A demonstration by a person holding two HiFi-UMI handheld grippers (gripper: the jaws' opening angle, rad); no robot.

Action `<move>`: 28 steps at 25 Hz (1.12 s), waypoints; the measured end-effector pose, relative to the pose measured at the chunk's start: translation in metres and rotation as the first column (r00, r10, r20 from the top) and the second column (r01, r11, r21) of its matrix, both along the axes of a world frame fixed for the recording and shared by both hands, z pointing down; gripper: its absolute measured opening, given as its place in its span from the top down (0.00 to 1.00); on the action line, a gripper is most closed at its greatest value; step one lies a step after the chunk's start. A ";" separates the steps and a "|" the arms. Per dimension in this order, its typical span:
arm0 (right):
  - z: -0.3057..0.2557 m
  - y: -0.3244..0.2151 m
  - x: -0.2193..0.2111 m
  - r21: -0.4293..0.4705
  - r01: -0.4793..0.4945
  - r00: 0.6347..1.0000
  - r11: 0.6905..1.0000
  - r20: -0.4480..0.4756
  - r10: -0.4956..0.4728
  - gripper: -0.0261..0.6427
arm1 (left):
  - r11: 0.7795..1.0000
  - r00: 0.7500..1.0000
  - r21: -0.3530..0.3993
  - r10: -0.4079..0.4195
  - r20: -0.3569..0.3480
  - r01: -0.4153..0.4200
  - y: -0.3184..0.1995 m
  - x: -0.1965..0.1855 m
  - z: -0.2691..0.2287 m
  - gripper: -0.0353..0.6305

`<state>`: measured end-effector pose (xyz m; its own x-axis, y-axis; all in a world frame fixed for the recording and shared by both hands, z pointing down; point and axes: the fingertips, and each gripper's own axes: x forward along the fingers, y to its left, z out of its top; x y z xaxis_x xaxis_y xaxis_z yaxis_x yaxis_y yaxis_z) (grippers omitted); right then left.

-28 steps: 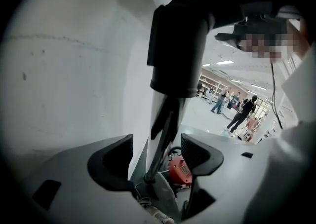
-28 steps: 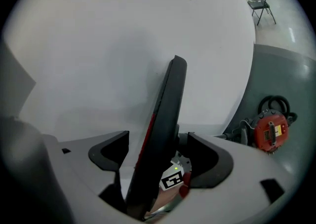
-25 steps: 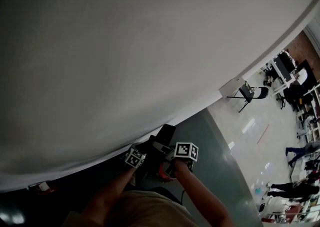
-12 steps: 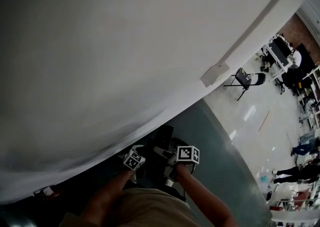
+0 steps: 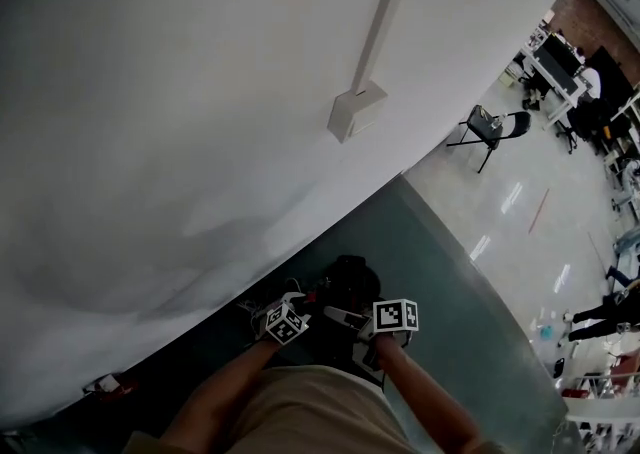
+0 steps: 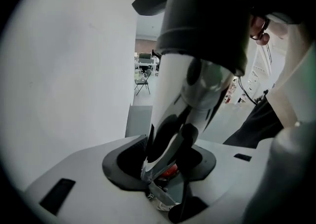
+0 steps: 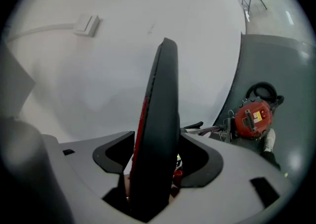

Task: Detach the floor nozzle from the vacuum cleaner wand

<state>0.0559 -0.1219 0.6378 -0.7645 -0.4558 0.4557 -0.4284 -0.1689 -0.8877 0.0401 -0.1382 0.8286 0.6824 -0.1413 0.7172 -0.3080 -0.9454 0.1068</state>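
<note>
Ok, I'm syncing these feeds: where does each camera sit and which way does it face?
Head view: on the person's head, facing down at the wall and floor; both forearms show.
Left gripper view: on the left claw, looking along jaws clamping the white vacuum part.
Right gripper view: on the right claw, jaws opening around a black red-edged part, facing the wall.
Shared: the folding chair appears in all three.

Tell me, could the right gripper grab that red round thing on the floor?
Probably not yet: a black, red-edged part stands between the right gripper's opening jaws, and the red round thing lies well apart on the floor.
</note>
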 end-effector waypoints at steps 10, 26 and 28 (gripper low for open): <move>0.000 0.024 0.047 0.002 0.008 0.996 1.000 0.083 -0.008 0.61 | 0.988 0.982 0.069 0.126 0.142 -0.136 0.028 0.033 0.001 0.72; -0.008 0.042 0.093 0.235 0.291 0.917 0.927 0.207 -0.340 0.60 | 0.955 0.956 0.076 0.290 -0.038 -0.286 0.065 0.065 -0.005 0.71; -0.006 0.048 0.091 0.226 0.325 0.902 0.918 0.218 -0.373 0.60 | 0.946 0.949 0.089 0.314 -0.009 -0.312 0.074 0.064 -0.005 0.71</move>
